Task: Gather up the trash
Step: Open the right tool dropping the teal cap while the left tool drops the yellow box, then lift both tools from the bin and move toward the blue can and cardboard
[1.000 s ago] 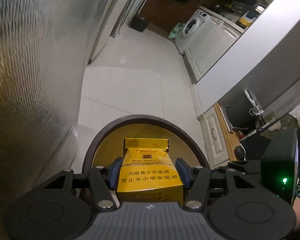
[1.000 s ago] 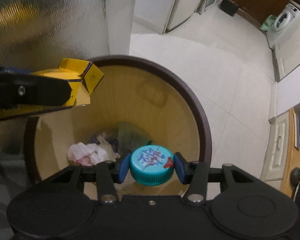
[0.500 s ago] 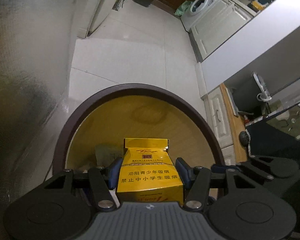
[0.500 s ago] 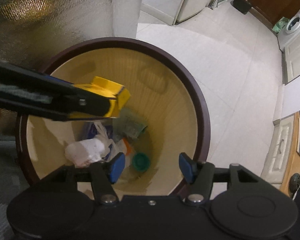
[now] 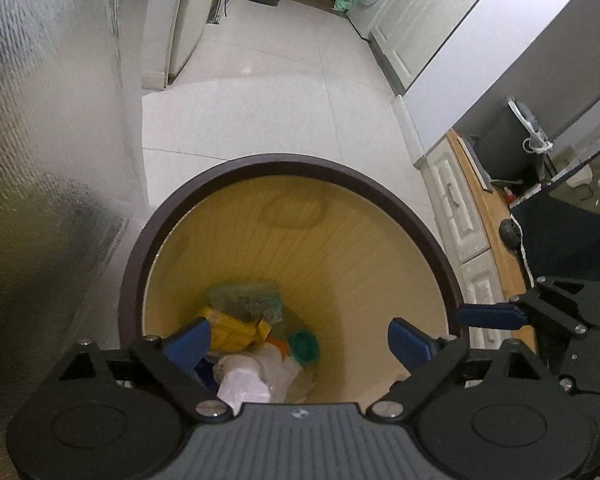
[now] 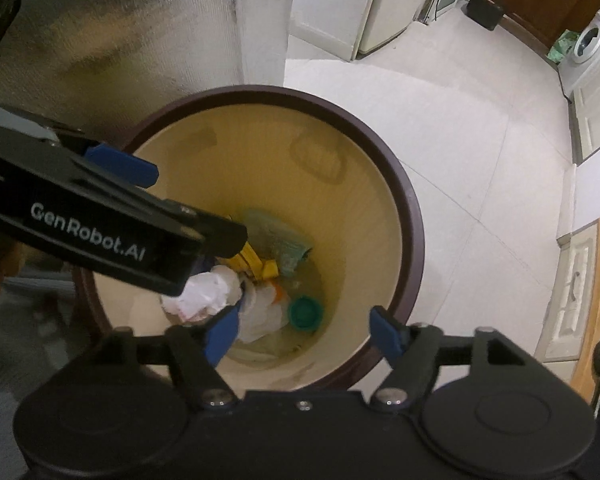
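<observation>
A yellow carton (image 5: 232, 326) and a teal bottle cap (image 5: 304, 345) lie among crumpled trash at the bottom of the round bin (image 5: 260, 160), low in the frame. Both lie below the left claw (image 5: 298, 338) and right claw (image 6: 302, 334), whose jaws have just been opening and now hang spread and empty over the bin, apparently to drop the pieces in.

Glossy plastic bin (image 5: 428, 236) holds crumpled paper (image 6: 204, 296); floor (image 5: 268, 92) is smooth tile.
</observation>
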